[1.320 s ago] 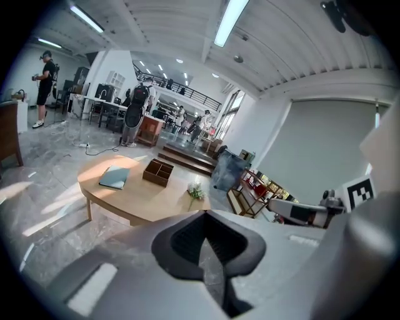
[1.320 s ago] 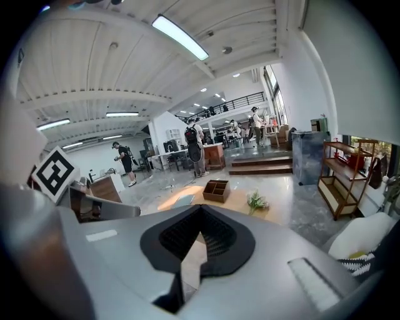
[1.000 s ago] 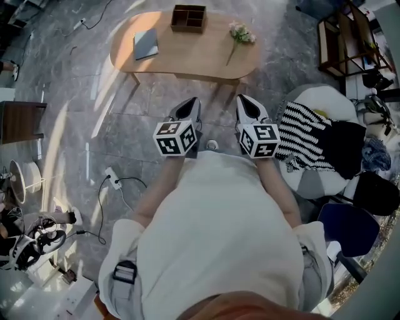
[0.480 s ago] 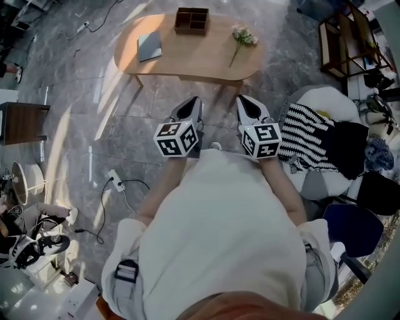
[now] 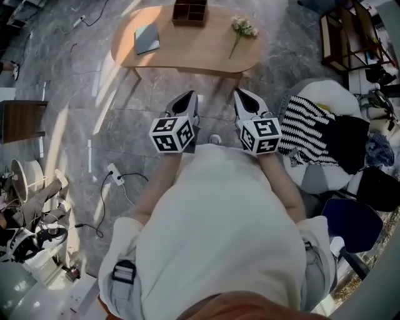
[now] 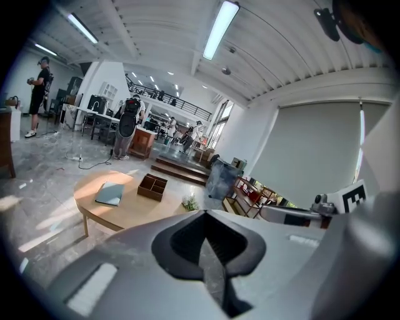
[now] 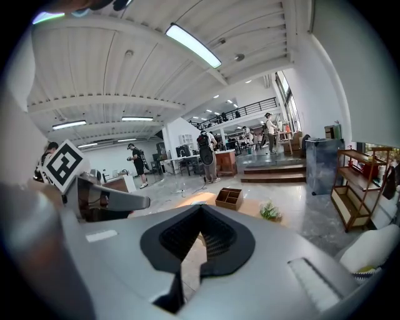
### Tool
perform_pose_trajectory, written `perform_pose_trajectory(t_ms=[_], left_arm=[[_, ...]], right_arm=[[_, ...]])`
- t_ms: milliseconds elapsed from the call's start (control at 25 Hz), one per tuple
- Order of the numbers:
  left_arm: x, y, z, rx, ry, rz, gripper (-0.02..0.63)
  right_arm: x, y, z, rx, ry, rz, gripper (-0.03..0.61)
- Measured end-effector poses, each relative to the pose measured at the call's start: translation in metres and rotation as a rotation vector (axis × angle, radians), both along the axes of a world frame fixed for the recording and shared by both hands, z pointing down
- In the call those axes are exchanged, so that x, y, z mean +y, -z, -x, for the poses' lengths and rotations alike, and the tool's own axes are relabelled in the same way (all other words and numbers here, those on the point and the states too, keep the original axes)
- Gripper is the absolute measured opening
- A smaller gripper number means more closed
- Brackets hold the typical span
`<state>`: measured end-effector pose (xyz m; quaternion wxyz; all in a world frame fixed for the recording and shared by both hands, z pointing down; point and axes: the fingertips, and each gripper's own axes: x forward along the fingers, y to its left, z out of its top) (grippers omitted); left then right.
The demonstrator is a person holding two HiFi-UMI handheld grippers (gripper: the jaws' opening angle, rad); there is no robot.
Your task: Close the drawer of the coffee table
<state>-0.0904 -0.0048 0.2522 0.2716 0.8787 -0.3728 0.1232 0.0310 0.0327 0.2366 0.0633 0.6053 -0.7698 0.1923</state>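
An oval wooden coffee table (image 5: 187,53) stands on the grey stone floor ahead of me. On it lie a grey-blue book (image 5: 146,39), a brown divided box (image 5: 189,12) and a sprig of flowers (image 5: 242,28). No drawer shows from any view. My left gripper (image 5: 185,100) and right gripper (image 5: 245,100) are held side by side, short of the table's near edge, both shut and empty. In the left gripper view the table (image 6: 125,212) lies beyond the shut left gripper (image 6: 209,250). The right gripper (image 7: 199,240) points at the box (image 7: 228,197).
A white beanbag (image 5: 325,100) with a striped cloth (image 5: 309,125) sits to the right, with a wooden shelf (image 5: 350,37) behind it. A power strip with its cable (image 5: 113,176) lies on the floor to the left, near a dark cabinet (image 5: 22,122). People stand far off (image 6: 128,125).
Both grippers stay shut and in nearly the same place. The head view has shifted slightly, so the table sits a little higher in the frame.
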Motion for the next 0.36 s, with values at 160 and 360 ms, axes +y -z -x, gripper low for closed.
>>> perform_pose_trajectory(t_ms=[160,360], left_arm=[[-0.0049,0.0036,0.0010,-0.014,-0.008,-0.023,0.000],[-0.0113,0.0031,-0.0015,-0.020,-0.020,-0.045,0.000]], right_arm=[[-0.0041,-0.0017,0.0033,-0.003,0.005,0.005,0.000],[-0.0068,-0.0081,0.0088,-0.003,0.022,0.012,0.000]])
